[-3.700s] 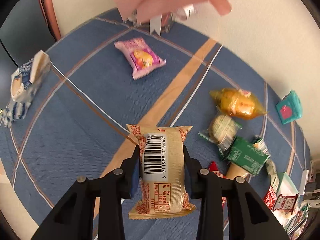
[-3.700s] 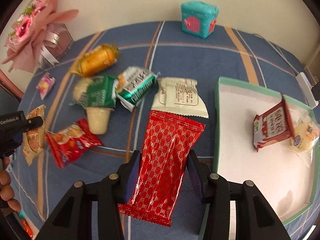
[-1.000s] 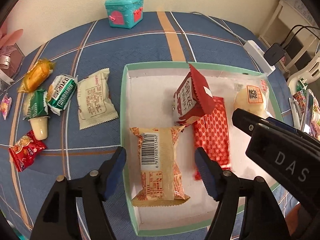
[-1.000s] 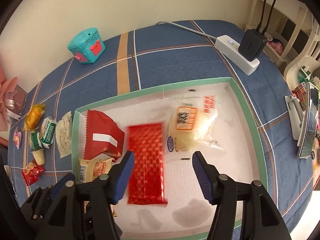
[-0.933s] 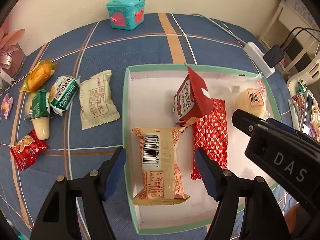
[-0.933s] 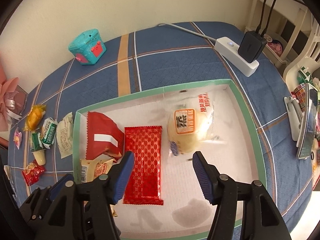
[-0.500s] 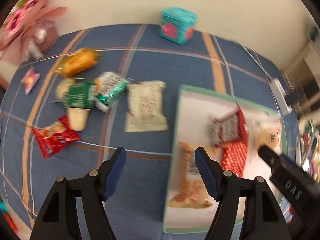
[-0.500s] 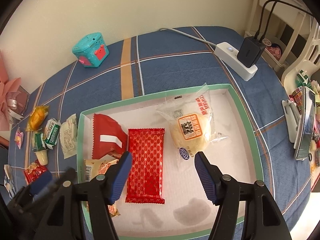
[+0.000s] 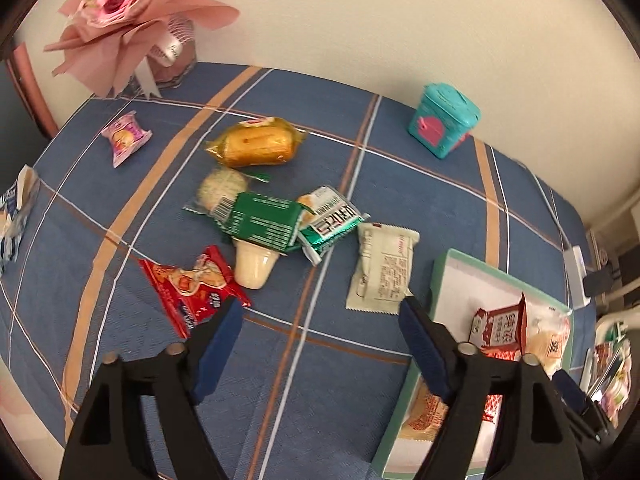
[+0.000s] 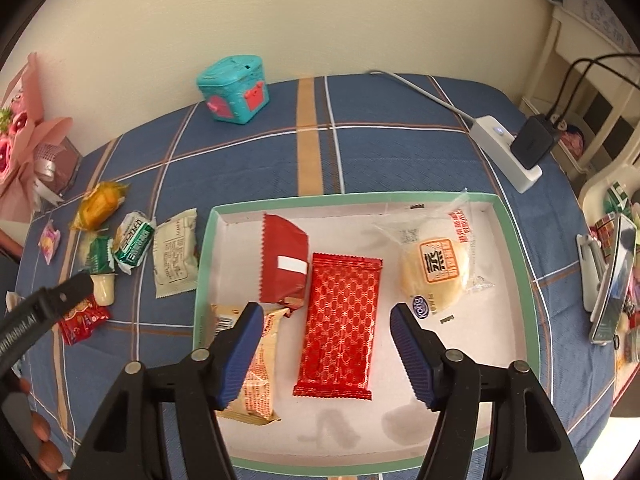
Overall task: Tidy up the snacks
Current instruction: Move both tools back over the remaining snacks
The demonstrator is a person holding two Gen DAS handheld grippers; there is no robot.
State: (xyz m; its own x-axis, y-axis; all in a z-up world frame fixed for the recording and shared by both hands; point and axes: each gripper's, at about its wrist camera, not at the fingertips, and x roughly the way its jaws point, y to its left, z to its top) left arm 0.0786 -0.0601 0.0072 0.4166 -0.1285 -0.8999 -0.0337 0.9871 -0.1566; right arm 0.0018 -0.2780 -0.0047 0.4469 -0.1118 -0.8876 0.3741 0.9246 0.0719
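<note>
— Both packets that were clamped a few seconds back now lie in the tray (image 10: 516,236): the tan packet (image 10: 256,376) at its near left corner, the red bar (image 10: 340,316) flat in the middle.

— And the grippers?

— The left gripper (image 9: 320,344) has swung away from the tray to the loose snacks on the cloth (image 9: 400,184). Its jaws are opening, nothing between them. The right gripper (image 10: 326,346) hangs over the tray, jaws opening too, clear of the red bar below.

— What's left outside?

— The cream packet (image 9: 382,268) just beside the tray, a green pile (image 9: 272,220), a red pouch (image 9: 192,288), a gold roll (image 9: 256,144), a pink one (image 9: 126,138) far off.

— Risks?

— The green pile overlaps, with a cup (image 9: 254,266) tucked under it. A careless pinch there could probably lift two at once, or tip the cup. The cream packet lies flat, so the fingers may skid over it.
</note>
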